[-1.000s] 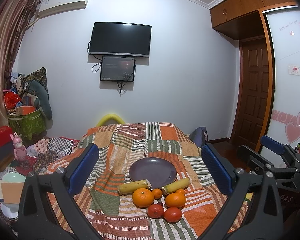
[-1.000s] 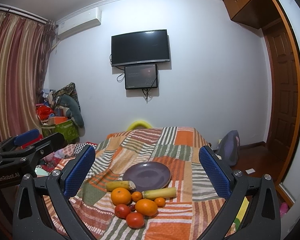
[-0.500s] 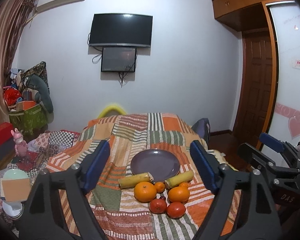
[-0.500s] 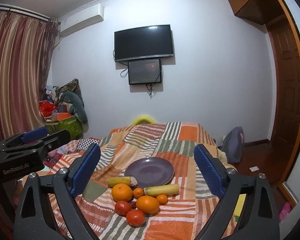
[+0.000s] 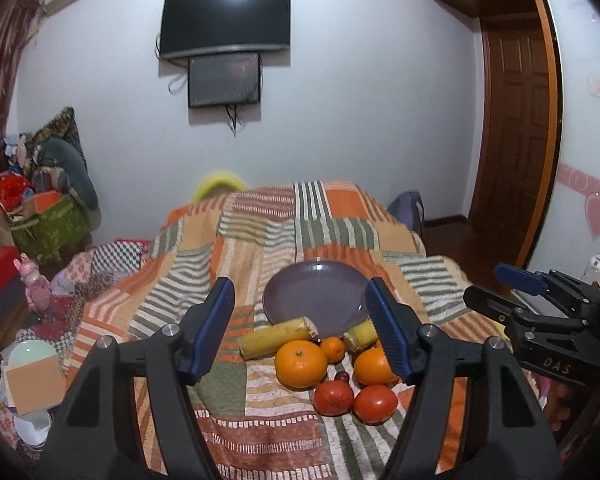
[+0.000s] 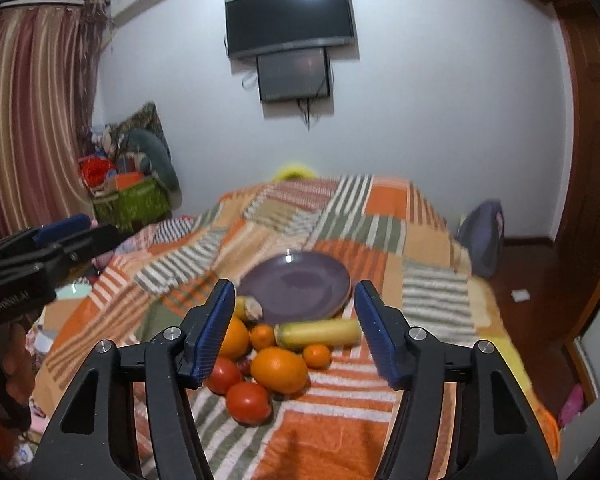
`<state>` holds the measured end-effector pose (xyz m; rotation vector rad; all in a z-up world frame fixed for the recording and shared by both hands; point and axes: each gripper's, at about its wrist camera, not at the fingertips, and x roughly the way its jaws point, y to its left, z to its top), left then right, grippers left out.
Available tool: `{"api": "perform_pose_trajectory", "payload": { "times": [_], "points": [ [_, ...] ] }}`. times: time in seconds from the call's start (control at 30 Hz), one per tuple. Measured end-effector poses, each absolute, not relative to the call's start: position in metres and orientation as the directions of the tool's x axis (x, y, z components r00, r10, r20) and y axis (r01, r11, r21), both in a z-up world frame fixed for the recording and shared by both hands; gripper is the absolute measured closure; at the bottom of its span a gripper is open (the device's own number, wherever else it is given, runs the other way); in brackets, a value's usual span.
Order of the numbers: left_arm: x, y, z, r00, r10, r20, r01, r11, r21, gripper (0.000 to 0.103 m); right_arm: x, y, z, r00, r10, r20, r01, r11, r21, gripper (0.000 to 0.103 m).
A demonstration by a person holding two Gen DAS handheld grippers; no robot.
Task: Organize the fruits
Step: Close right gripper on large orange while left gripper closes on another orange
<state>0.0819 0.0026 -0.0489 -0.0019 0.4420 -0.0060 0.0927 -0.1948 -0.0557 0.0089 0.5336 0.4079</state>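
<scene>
We are closing both empty claws, left gripper (image 5: 300, 326) and right gripper (image 6: 294, 326), above the fruit pile (image 6: 268, 356) beside the plate (image 6: 296, 282)

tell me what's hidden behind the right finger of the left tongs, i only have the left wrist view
observer: In the right wrist view the second yellow piece shows whole. It lies on the blanket just in front of the purple plate, not on it.
operator: any fruit hidden there too
observer: Yes, a second small tangerine sits at that piece's near side, to the right of the big orange.
operator: are the right tongs holding anything
observer: No. The right tongs are closing in the air with nothing between them, short of the fruit.
</scene>
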Motion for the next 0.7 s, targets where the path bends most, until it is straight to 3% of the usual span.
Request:
{"api": "perform_pose_trajectory", "payload": {
  "times": [0.3,0.7],
  "points": [
    [0.14,0.023,-0.102,0.795,-0.008,-0.607,0.007,1.0,-0.004,0.035,0.124,-0.194,-0.089,0.685,0.388,-0.617,-0.372,0.914,0.163,0.044],
    [0.169,0.029,-0.152,0.693,-0.05,-0.72,0.051,0.998,-0.02,0.031,0.152,-0.174,-0.135,0.527,0.417,-0.741,-0.38,0.895,0.234,0.044]
  ]
}}
